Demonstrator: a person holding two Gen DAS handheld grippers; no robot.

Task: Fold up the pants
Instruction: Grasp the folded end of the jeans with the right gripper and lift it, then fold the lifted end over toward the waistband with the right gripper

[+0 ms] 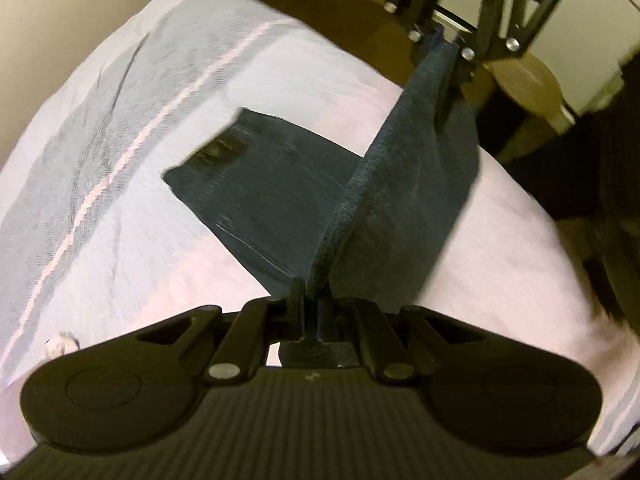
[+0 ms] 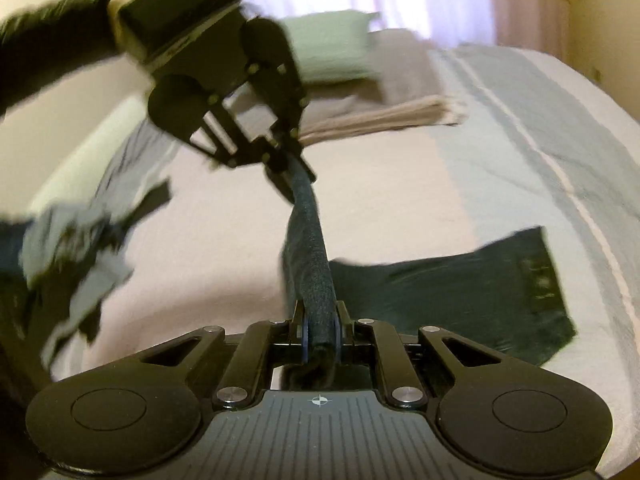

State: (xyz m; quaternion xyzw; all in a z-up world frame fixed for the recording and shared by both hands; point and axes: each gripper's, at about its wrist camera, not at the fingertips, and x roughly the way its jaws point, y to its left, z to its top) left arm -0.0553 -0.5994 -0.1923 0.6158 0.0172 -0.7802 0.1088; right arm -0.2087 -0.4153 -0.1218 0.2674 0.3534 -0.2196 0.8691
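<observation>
Pants (image 1: 280, 200) between two hand-held grippers

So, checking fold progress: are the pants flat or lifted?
Partly lifted: both claws, left claw and right claw, pinch one edge of pants; the rest lies on the bed.

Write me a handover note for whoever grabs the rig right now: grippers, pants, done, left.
Left gripper: shut on one end of the lifted edge of the dark pants.
Right gripper: shut on the other end of that edge; the fabric runs taut between the two.
Pants: the rest lies flat on the bedspread, label end resting on the bed.
Nearby: a loose pile of other clothes, a stack of folded linens and a pillow further up the bed.
Done: edge pinched and raised.
Left: lay the held edge over the flat part, smooth it, finish the fold, release.
</observation>
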